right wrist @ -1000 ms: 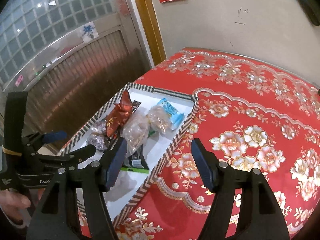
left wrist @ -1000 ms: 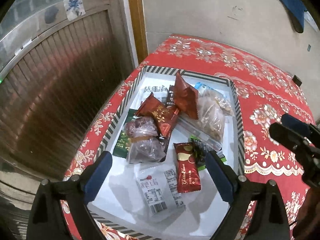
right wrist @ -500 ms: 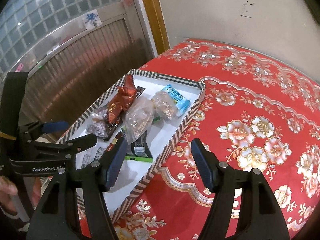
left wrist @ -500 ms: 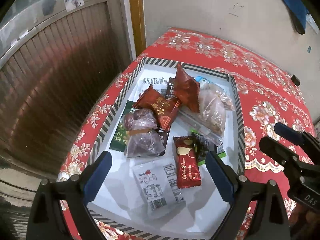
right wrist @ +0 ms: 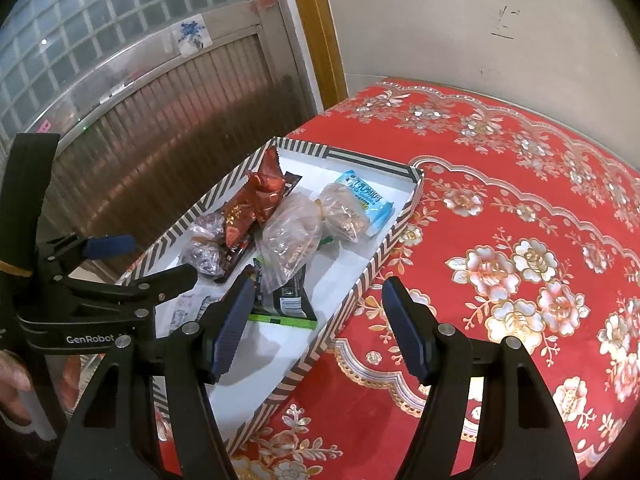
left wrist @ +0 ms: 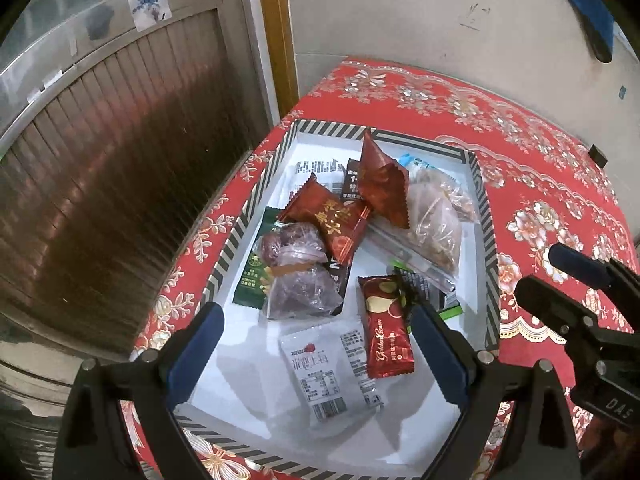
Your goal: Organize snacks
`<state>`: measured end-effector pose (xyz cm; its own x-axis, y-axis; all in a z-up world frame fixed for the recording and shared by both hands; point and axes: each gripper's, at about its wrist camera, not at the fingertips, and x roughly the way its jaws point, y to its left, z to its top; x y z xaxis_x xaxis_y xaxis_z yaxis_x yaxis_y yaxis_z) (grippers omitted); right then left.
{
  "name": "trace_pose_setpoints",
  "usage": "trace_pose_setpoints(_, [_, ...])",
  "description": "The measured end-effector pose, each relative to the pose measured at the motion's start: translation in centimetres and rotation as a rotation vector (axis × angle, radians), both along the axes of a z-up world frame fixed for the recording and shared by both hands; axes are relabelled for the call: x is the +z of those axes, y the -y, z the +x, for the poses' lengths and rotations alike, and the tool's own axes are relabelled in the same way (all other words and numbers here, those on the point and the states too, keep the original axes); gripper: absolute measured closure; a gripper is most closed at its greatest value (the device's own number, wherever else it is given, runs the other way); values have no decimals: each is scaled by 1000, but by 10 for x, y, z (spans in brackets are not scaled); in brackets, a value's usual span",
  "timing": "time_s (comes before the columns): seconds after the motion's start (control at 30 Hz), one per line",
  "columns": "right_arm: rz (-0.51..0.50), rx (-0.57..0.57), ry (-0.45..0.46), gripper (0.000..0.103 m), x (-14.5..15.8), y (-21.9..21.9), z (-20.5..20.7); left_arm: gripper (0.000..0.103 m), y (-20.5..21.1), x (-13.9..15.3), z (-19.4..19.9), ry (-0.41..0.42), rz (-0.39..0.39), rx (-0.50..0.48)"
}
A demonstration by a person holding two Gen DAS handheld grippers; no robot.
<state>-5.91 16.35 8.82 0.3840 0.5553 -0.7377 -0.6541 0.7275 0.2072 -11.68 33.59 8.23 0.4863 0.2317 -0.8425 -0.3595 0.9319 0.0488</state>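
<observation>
The left gripper hangs wide open and empty directly above a white packet and a red bar, both lying lengthwise away from it at the near end of the striped tray. The right gripper, half open and empty, straddles the tray's right rim, farther off. About a dozen overlapping snacks fill the one tray.

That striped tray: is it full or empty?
Partly full: snack packets lie piled in the tray, with bare white floor near its front.
</observation>
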Motion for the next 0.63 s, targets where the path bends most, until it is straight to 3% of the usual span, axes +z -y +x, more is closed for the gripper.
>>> trace_pose_setpoints(0.63, [8, -19, -22, 36, -6, 6, -2, 7, 3, 2, -4, 21, 29, -5])
